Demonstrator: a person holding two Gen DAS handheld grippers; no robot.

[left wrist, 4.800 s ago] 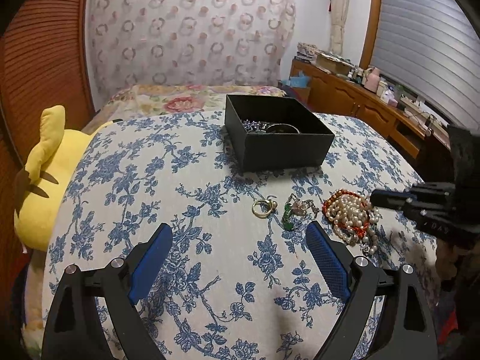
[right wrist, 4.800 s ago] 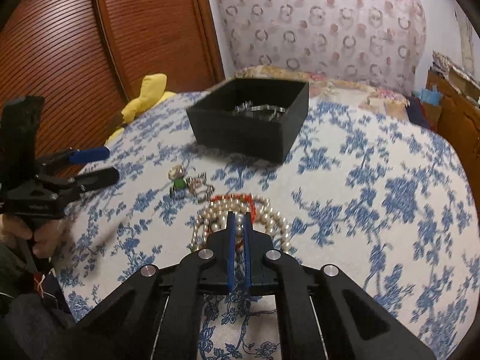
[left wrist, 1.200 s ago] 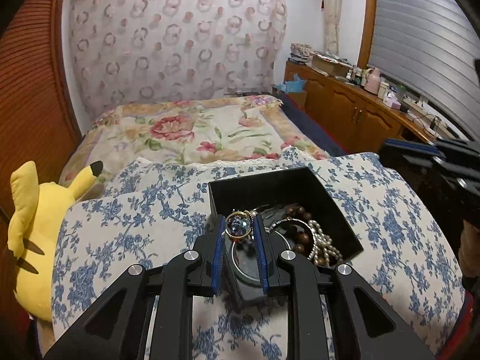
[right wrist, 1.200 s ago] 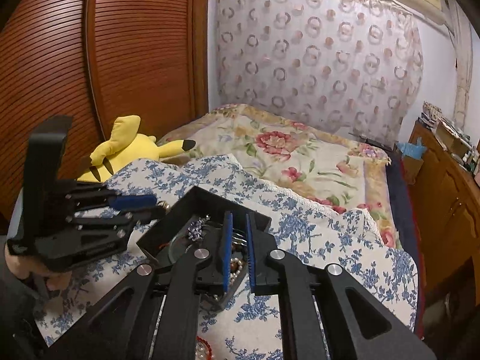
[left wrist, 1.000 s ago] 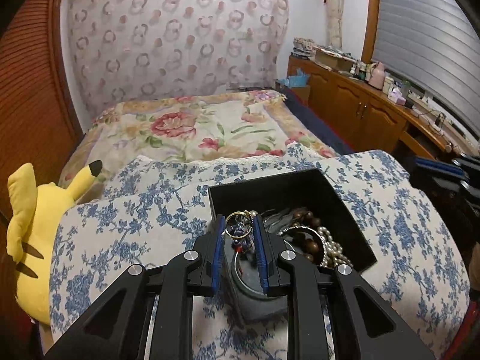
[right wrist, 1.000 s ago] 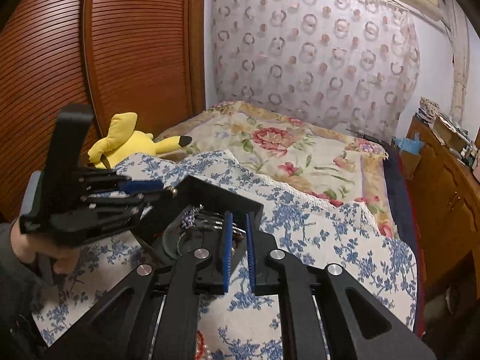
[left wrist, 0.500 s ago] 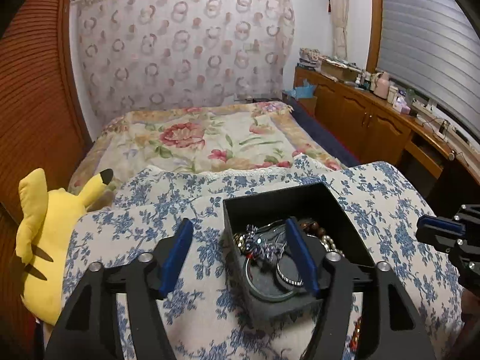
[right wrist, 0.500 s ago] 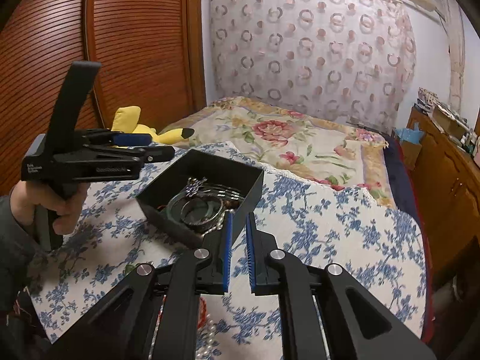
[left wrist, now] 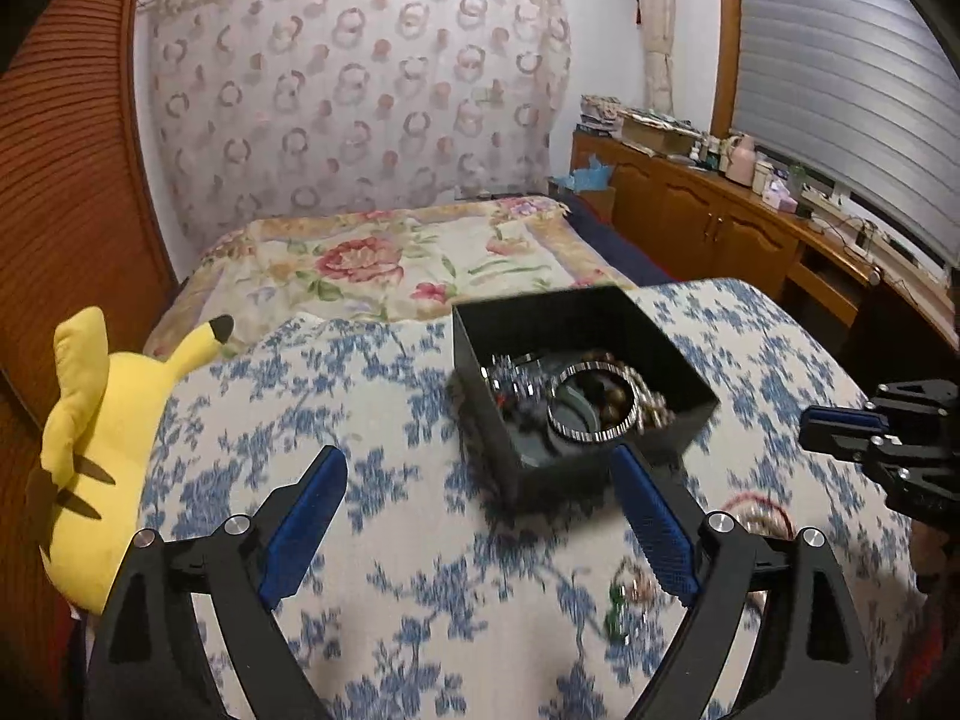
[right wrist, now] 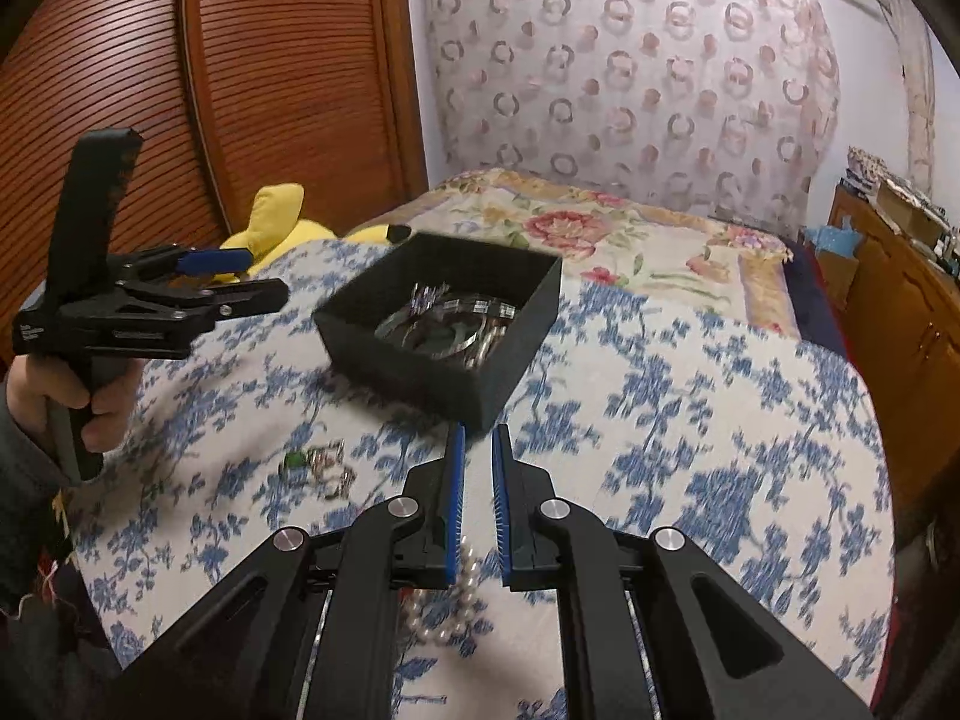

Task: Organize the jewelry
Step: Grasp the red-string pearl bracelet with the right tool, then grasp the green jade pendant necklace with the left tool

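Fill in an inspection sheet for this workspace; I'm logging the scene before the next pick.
Surface: blue floral cloth, blurred by motion.
Job's things: black box holds bangles, beads and chains; green-stone piece and pearl strand lie loose on the cloth outside it.
Clutter: yellow plush toy at the cloth's left edge.
Grippers: left gripper wide open and empty; right gripper nearly closed, a narrow gap between its pads, holding nothing, above the pearl strand.
Cables: some on the far sideboard, too small to detail.
Surroundings: bed with floral quilt, patterned curtain, wooden wardrobe, shuttered window.
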